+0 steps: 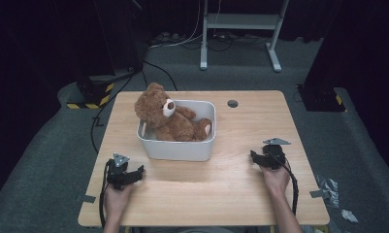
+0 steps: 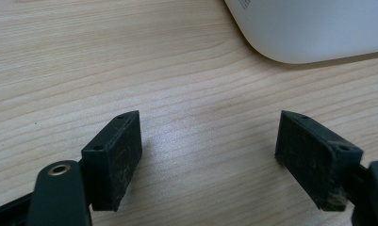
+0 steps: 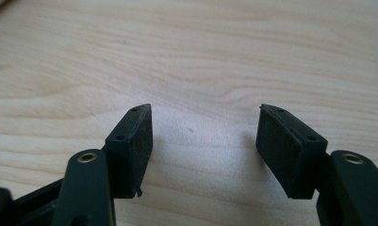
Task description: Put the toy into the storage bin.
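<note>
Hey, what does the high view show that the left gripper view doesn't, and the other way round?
High view alone: the teddy bear sitting in the white bin, the right gripper, and the person's hands. Left gripper view alone: a close look at the left gripper, jaws wide apart with bare wood between the pads. Both share the wooden table and the bin.

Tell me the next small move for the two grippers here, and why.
Probably bring the left gripper forward toward the white bin that holds the teddy bear. Both it and the right gripper rest open on the wooden table with nothing between their jaws, and the left sits nearer the bin.
</note>
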